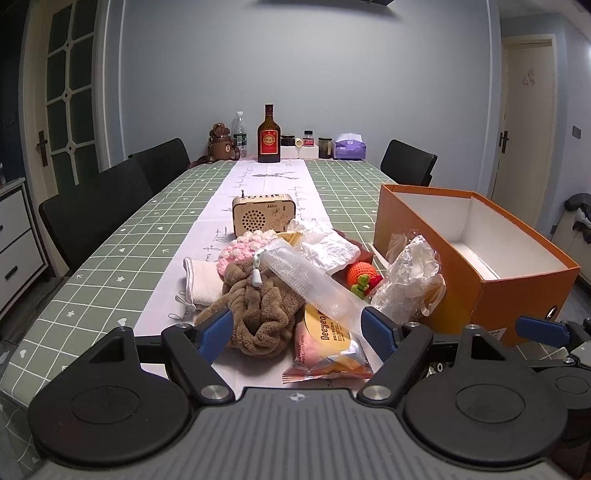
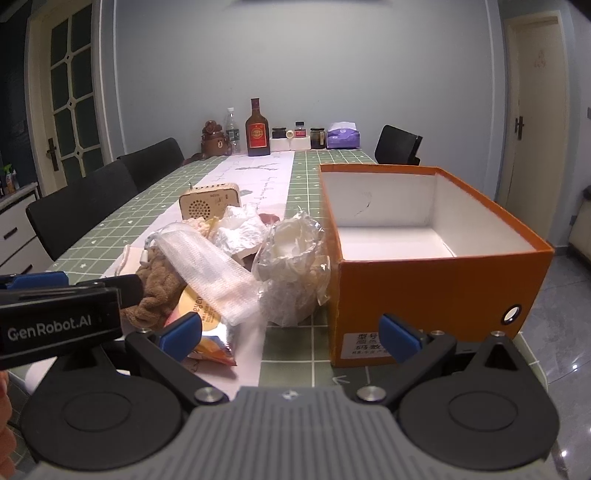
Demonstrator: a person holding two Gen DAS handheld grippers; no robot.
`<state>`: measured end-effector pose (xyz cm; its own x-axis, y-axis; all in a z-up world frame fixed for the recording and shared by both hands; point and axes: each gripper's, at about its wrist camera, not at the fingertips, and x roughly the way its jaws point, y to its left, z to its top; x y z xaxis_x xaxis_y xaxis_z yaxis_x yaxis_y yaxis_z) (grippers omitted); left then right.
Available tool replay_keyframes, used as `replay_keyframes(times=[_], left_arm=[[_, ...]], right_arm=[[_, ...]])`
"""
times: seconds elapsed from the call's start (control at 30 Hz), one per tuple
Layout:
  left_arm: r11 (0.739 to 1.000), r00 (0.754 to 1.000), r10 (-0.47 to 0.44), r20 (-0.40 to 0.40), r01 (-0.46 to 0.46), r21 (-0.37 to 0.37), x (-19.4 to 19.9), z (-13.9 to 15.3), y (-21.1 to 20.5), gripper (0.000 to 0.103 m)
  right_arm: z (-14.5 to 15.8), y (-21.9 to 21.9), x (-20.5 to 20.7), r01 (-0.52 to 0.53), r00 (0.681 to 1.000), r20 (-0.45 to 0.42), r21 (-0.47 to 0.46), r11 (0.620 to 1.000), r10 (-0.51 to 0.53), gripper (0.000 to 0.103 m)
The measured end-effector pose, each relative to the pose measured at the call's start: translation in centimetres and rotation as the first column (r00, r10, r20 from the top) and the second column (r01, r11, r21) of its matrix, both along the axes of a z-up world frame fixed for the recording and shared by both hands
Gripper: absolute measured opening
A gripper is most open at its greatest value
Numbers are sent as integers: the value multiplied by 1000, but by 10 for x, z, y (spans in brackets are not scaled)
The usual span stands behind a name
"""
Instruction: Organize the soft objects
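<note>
Both views are dim and cool-toned, lit from overhead by a ceiling fixture [image 1: 325, 2] just at the top edge. The grey wall [image 1: 295, 66] is brightest in the middle and darkens toward the corners. Fisheye distortion bends the door frames [image 2: 513, 110] and curves the edges of the surface [image 1: 92, 258]. Soft glare sits on the crinkled plastic bag [image 2: 291, 266] and the tiled floor [image 2: 569, 332]. Shadows under the pile are faint and diffuse. Far bottles [image 1: 268, 134] look slightly soft and grainy.

Wooden radio [image 1: 264, 215], brown bottle [image 1: 269, 135], tissue pack [image 1: 349, 148]
</note>
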<state>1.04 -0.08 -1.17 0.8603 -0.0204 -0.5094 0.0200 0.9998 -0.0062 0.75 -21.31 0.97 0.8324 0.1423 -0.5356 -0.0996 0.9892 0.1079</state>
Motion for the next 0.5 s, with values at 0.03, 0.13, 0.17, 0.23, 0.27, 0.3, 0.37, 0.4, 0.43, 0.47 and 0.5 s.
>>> replay_keyframes(times=[0.03, 0.13, 0.17, 0.23, 0.27, 0.3, 0.37, 0.4, 0.43, 0.47, 0.5], left_arm=[[1000, 1000, -1, 1, 1, 0, 0, 0, 0, 92], [1000, 1000, 1, 4, -1, 1, -1, 0, 0, 92], [1000, 1000, 2, 6, -2, 3, -1, 0, 0, 92], [1000, 1000, 4, 7, -4, 6, -2, 0, 0, 93], [1000, 1000, 4, 6, -4, 7, -2, 0, 0, 93], [1000, 1000, 4, 5, -4, 7, -2, 0, 0, 92], [1000, 1000, 5, 3, -5, 7, -2, -1, 0, 93], [1000, 1000, 5, 3, -5, 7, -2, -1, 0, 92], [1000, 1000, 4, 3, -4, 7, -2, 0, 0, 93], [1000, 1000, 5, 3, -5, 8, -2, 0, 0, 93], [1000, 1000, 5, 4, -5, 7, -2, 0, 0, 93]], right_arm=[[0, 0, 0, -3, 1000, -2, 4, 1000, 3, 100], [0, 0, -1, -3, 1000, -3, 9, 1000, 3, 100], [0, 1, -1, -1, 1000, 0, 4, 1000, 1, 100], [0, 2, -1, 1, 1000, 5, -7, 1000, -1, 100], [0, 2, -2, 1, 1000, 7, -12, 1000, -1, 100], [0, 2, -2, 2, 1000, 8, -14, 1000, -2, 100], [0, 1, -1, 5, 1000, 2, -13, 1000, -5, 100], [0, 1, -1, 5, 1000, 0, -12, 1000, -5, 100], [0, 2, -2, 5, 1000, 1, -12, 1000, -5, 100], [0, 2, -2, 5, 1000, 1, -12, 1000, -5, 100], [0, 2, -1, 5, 1000, 2, -12, 1000, -5, 100]])
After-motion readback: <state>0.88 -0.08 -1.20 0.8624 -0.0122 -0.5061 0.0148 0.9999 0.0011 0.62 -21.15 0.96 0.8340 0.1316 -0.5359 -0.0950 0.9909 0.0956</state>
